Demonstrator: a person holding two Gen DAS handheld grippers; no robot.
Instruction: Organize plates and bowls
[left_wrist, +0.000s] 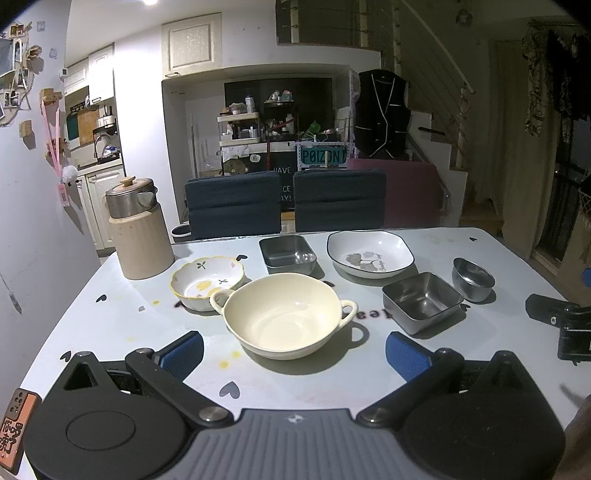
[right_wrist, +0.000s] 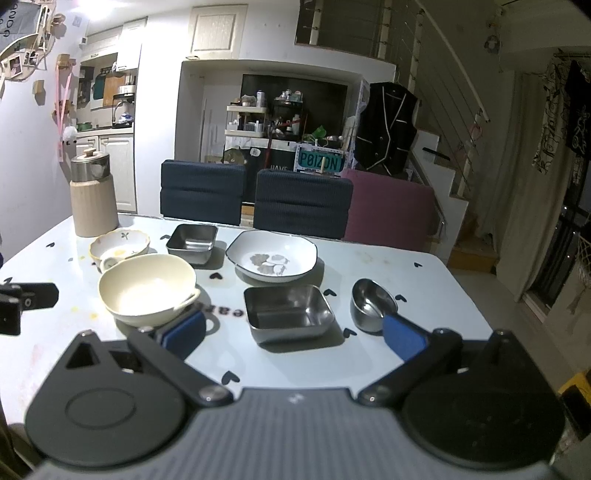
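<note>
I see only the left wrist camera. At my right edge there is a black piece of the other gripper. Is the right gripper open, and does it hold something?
Observer: The right gripper is open and holds nothing.
Operator: What lies in front of it?
Observer: The near square steel tray stands on the table just ahead, in line with the gap between the fingers, and it is empty.
Operator: Is anything close to its right finger?
Observer: Yes. The small round steel bowl is partly hidden behind the blue pad of that finger. I cannot tell whether they touch.
</note>
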